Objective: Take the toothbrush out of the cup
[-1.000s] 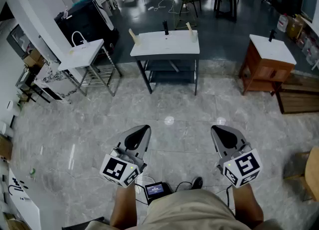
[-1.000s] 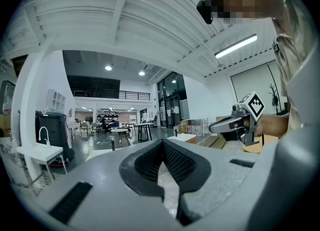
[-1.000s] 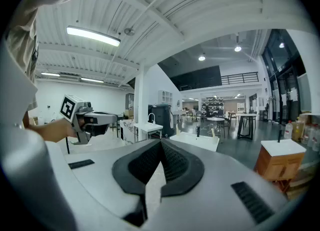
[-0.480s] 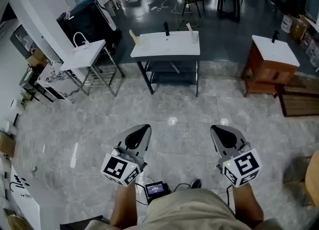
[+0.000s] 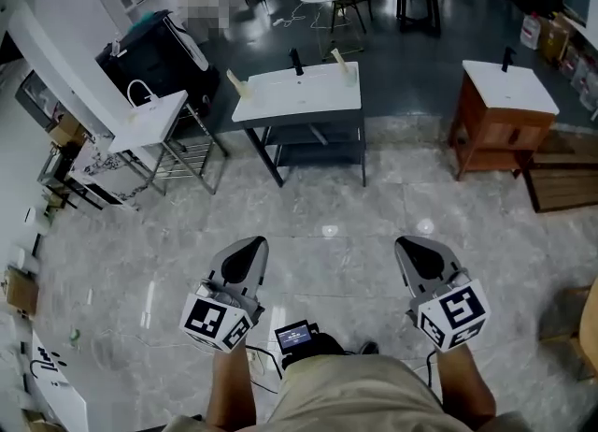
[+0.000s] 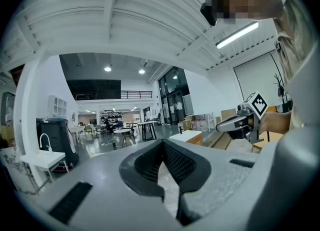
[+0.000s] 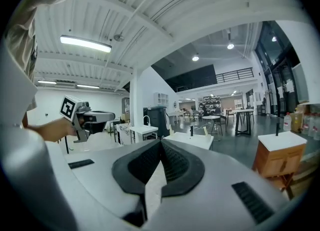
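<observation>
The left gripper (image 5: 245, 252) and right gripper (image 5: 422, 252), fingers pressed together on nothing, stand slightly nearer the white washbasin surface (image 5: 280, 98) than a second ago.

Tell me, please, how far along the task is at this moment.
Done: nothing visible yet. In hand: nothing; the left gripper and right gripper are both shut and empty, held over the marble floor, short of the white sink table ahead. Left: everything. No cup or toothbrush can be made out; the pale items on that table are too small to identify.
</observation>
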`<move>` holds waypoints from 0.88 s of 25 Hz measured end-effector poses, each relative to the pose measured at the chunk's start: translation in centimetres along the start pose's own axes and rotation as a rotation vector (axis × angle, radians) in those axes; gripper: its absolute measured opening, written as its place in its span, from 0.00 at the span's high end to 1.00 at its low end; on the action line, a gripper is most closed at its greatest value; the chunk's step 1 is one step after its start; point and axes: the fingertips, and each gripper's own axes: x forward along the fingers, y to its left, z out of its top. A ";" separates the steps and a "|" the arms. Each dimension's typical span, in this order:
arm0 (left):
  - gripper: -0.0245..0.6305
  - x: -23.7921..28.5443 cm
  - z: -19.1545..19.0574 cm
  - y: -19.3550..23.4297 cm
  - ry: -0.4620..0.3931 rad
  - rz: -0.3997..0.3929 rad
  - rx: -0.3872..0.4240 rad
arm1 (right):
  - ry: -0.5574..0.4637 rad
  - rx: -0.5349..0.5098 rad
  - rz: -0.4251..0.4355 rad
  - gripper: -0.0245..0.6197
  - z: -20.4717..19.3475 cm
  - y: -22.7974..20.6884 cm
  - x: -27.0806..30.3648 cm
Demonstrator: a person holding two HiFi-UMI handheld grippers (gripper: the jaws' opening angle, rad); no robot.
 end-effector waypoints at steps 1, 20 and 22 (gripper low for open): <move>0.95 0.7 -0.2 0.2 0.006 0.002 0.001 | 0.005 0.009 -0.007 0.95 -0.4 -0.8 0.1; 0.95 29.4 -3.1 9.6 0.005 -0.153 -0.031 | 0.073 0.064 -0.192 0.95 -1.8 -21.9 13.7; 0.95 32.1 -3.3 11.8 0.020 -0.163 -0.024 | 0.078 0.070 -0.181 0.95 -1.3 -23.8 17.2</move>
